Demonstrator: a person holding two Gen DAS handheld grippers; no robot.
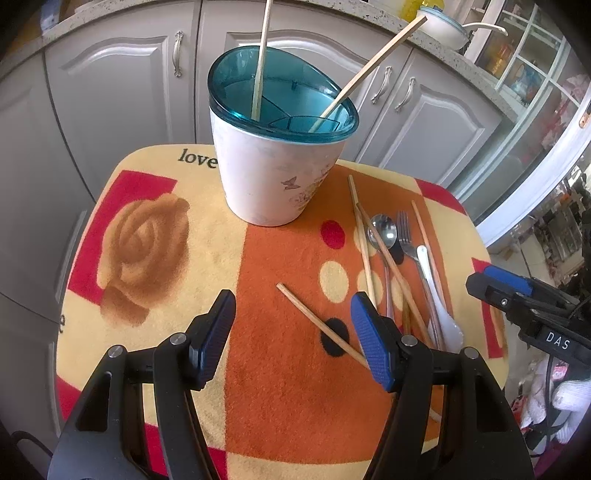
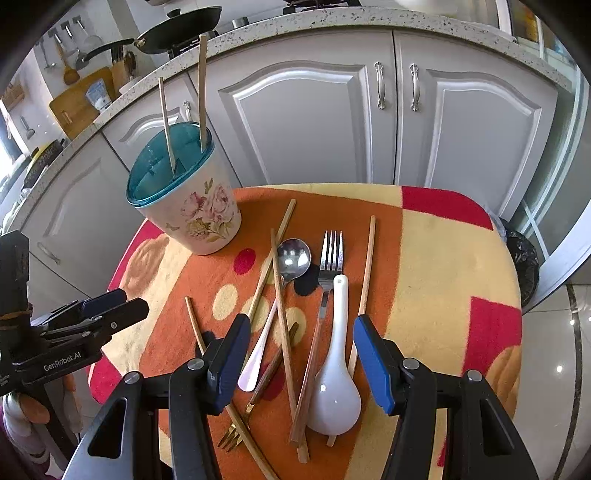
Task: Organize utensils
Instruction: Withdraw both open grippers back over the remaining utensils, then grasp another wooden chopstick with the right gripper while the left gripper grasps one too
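A floral white holder (image 1: pixel 277 173) (image 2: pixel 192 206) with a teal divided insert stands at the back of the patterned cloth and has two chopsticks (image 1: pixel 369 70) leaning in it. Loose on the cloth lie several wooden chopsticks (image 2: pixel 282 325), a steel spoon (image 2: pixel 293 256), a steel fork (image 2: pixel 331 258), a white ceramic spoon (image 2: pixel 334 391) and a small gold fork (image 2: pixel 231 437). My left gripper (image 1: pixel 291 332) hangs open over a single chopstick (image 1: pixel 317 323). My right gripper (image 2: pixel 301 360) hangs open above the pile, the white spoon between its fingers, untouched.
The cloth (image 2: pixel 443 295) covers a small table in front of grey cabinet doors (image 2: pixel 314 118). A speckled counter (image 2: pixel 332 22) above carries a black pan and a cutting board. A dark bin bag (image 2: pixel 524 258) sits on the floor to the right.
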